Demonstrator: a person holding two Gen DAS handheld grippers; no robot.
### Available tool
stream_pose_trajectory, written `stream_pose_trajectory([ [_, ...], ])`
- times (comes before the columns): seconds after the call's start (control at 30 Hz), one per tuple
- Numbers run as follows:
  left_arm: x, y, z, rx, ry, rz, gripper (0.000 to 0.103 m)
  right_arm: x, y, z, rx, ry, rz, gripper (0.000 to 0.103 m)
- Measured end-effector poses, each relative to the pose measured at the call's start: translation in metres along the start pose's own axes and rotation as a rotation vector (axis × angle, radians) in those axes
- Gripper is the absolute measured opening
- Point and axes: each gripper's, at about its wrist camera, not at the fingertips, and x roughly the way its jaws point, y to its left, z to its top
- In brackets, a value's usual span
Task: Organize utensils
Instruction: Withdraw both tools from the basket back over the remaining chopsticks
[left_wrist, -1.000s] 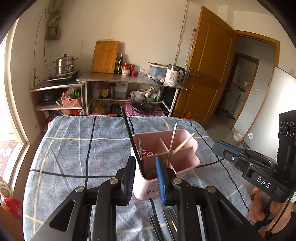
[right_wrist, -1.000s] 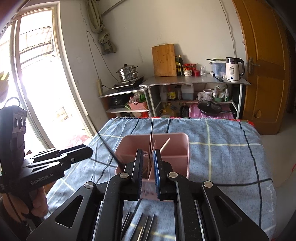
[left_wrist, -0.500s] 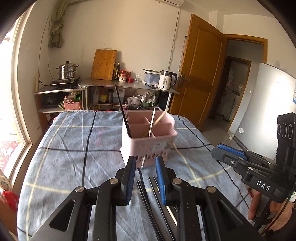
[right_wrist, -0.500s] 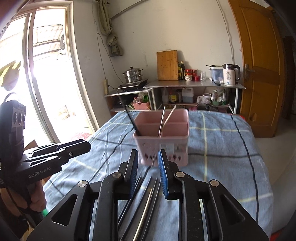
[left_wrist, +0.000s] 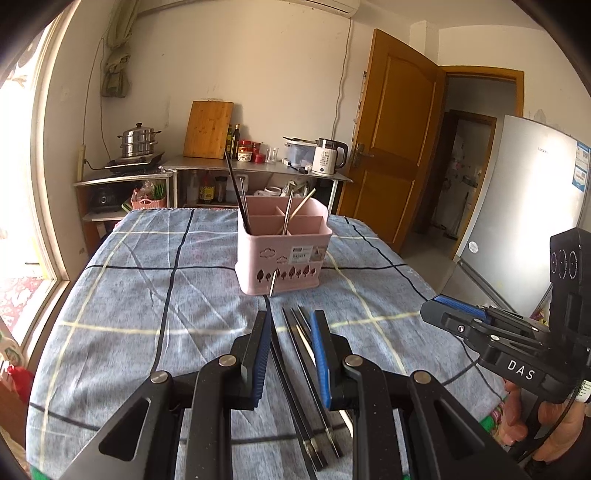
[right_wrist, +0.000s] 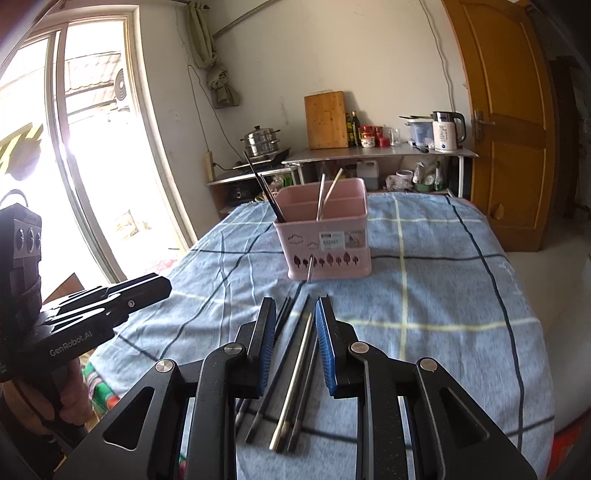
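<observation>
A pink divided utensil holder (left_wrist: 282, 254) stands mid-table, also in the right wrist view (right_wrist: 327, 240). It holds black chopsticks, a metal one and a wooden one. A metal chopstick (left_wrist: 272, 285) pokes out through its front cut-out. Several loose black and metal chopsticks (left_wrist: 306, 376) lie on the cloth in front of it, also in the right wrist view (right_wrist: 295, 373). My left gripper (left_wrist: 289, 356) is open and empty above them. My right gripper (right_wrist: 295, 350) is open and empty above them too.
The table has a blue checked cloth (left_wrist: 147, 295). Behind it are metal shelves with a steamer pot (left_wrist: 138, 142), cutting board (left_wrist: 208, 129) and kettle (left_wrist: 328, 157). A wooden door (left_wrist: 391, 136) and fridge (left_wrist: 524, 206) stand right; a window (right_wrist: 85, 155) is left.
Both grippers have pulled back from the holder toward the near table edge and opened wider. The loose chopsticks now lie between their fingers.
</observation>
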Motion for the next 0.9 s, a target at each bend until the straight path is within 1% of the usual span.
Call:
stream_pose_trajectory([
  [0.13, -0.003, -0.002, -0.012, 0.005, 0.011, 0.013, 0.022, -0.003, -0.001, -0.009, 0.012, 0.008, -0.004, 0.023],
  [0.5, -0.008, 0.002, -0.031, -0.019, 0.019, 0.021, 0.022, -0.011, 0.002, -0.024, 0.013, 0.016, -0.015, 0.023],
  [0.63, -0.005, 0.002, -0.035, -0.019, 0.023, 0.032, 0.022, -0.009, 0.003, -0.027, 0.002, 0.023, -0.033, 0.023],
  [0.9, 0.007, 0.005, -0.042, -0.019, 0.050, 0.065, 0.022, 0.001, 0.005, -0.035, -0.010, 0.056, -0.037, 0.023],
])
